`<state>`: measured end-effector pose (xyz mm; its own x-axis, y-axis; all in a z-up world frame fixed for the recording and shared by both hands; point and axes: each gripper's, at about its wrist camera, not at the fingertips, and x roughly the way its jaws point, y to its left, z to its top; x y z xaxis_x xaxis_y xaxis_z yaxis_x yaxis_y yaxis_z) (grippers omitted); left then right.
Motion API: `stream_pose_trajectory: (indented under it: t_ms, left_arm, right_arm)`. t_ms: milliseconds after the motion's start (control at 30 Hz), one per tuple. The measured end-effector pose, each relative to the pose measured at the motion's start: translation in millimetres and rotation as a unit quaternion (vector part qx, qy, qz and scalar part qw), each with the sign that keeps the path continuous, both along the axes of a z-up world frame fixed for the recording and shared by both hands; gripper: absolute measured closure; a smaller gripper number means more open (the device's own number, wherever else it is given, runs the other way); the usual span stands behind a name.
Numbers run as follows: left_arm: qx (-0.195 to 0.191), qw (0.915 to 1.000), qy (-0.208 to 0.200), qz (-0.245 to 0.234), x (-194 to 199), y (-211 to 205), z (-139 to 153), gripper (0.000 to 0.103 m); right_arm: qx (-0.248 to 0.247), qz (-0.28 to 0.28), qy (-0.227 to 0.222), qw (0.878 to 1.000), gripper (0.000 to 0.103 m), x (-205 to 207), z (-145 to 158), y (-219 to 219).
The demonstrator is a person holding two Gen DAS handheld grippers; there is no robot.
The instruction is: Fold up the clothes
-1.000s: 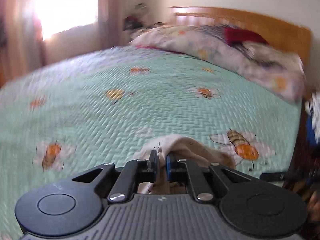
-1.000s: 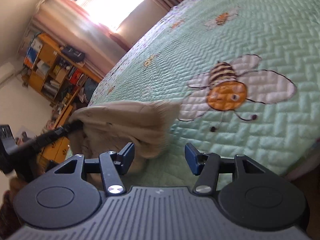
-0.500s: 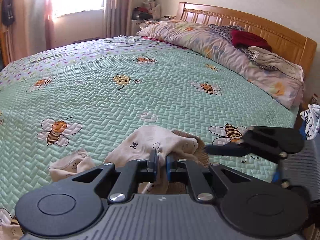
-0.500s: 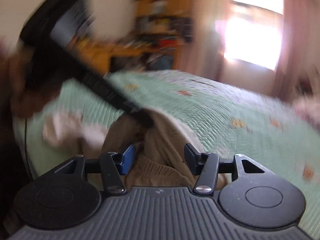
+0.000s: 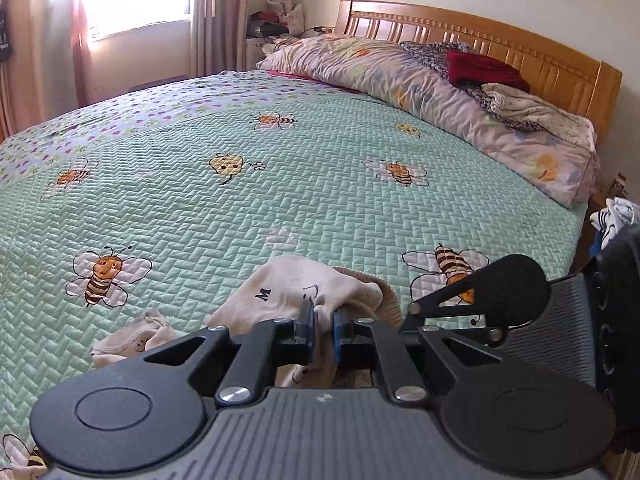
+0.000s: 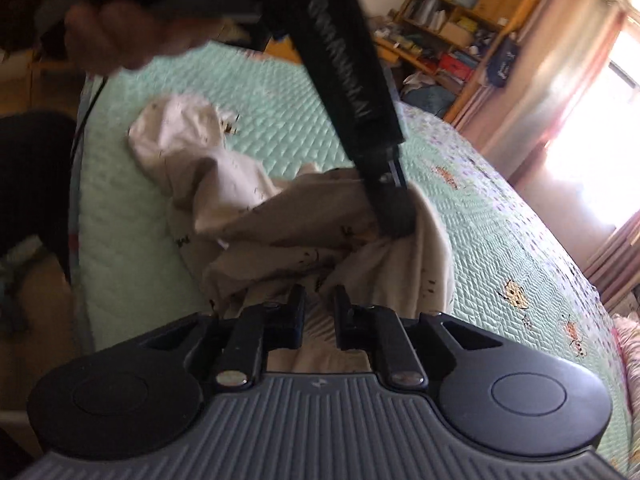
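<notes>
A cream garment (image 5: 280,292) with small black print and a brown ribbed hem lies bunched on the near edge of the green bee-print bedspread (image 5: 280,180). My left gripper (image 5: 322,328) is shut on a fold of it. In the right wrist view the same garment (image 6: 248,220) trails off to the left, and the left gripper (image 6: 394,220) reaches down into it from above. My right gripper (image 6: 320,312) is closing, with the garment's fabric filling the narrow gap between its fingers. From the left wrist view the right gripper (image 5: 412,312) comes in from the right at the hem.
A rolled duvet (image 5: 440,92) with a red cloth and other clothes lies along the wooden headboard (image 5: 520,48). A loose sleeve (image 5: 132,340) rests left of the gripper. Cluttered shelves (image 6: 460,12) stand beyond the bed. A person's hand (image 6: 120,28) holds the left gripper.
The right gripper swung round to the garment beside the left gripper, rolled over, and its jaws narrowed onto the fabric. The left gripper kept its grip and barely moved.
</notes>
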<state>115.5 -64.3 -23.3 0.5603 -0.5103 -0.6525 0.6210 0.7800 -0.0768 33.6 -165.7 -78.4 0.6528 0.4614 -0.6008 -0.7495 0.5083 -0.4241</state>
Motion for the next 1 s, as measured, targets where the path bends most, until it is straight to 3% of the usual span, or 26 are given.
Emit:
stream_pose_trajectory:
  t_ms: [100,233,300,400,500,567,700,767,833,933,1000]
  left_arm:
    - [0.000,1.0000,0.000,-0.005,-2.4,-1.9,-0.6,0.093]
    - [0.002,1.0000,0.002,-0.008,-4.6,-5.7,-0.7,0.093]
    - [0.001,1.0000,0.003,-0.006,-2.7,-7.7,0.8,0.093]
    - [-0.006,1.0000,0.003,0.002,0.4,-7.3,5.0,0.093]
    - [-0.022,0.9992,-0.013,0.031,11.2,1.8,21.1,0.094]
    - [-0.048,0.9963,-0.035,0.063,19.8,17.4,40.3,0.103]
    - [-0.093,0.9838,-0.076,0.133,28.0,58.3,76.1,0.103]
    - [-0.078,0.9853,-0.069,0.136,26.3,66.2,73.2,0.103]
    - [-0.047,0.9919,-0.053,0.106,17.7,57.9,59.7,0.101]
    - [0.031,0.9973,-0.061,0.029,-15.8,23.2,25.3,0.081]
    - [0.083,0.9930,-0.077,-0.033,-45.5,-5.0,-0.9,0.072]
  right_arm:
    - [-0.023,0.008,0.014,1.000,0.074,1.1,-7.9,-2.3]
    - [-0.057,0.023,0.010,0.998,0.074,1.8,-14.4,-0.8]
    - [-0.070,0.027,0.009,0.997,0.075,1.0,-17.7,1.1]
    - [-0.069,0.031,0.028,0.997,0.089,-3.6,-19.8,0.0]
    - [-0.076,0.044,0.042,0.995,0.094,-21.7,-19.9,-5.0]
    - [-0.097,0.058,0.052,0.992,0.095,-37.8,-20.5,-9.0]
    - [-0.143,0.053,0.066,0.986,0.095,-65.6,-21.2,-31.3]
    - [-0.151,0.030,0.075,0.985,0.096,-69.8,-21.8,-47.9]
    - [-0.127,0.001,0.087,0.988,0.099,-68.9,-18.9,-63.9]
    - [-0.068,-0.042,0.100,0.992,0.099,-67.2,-17.5,-83.6]
    - [-0.016,-0.064,0.108,0.992,0.099,-68.4,-18.3,-90.6]
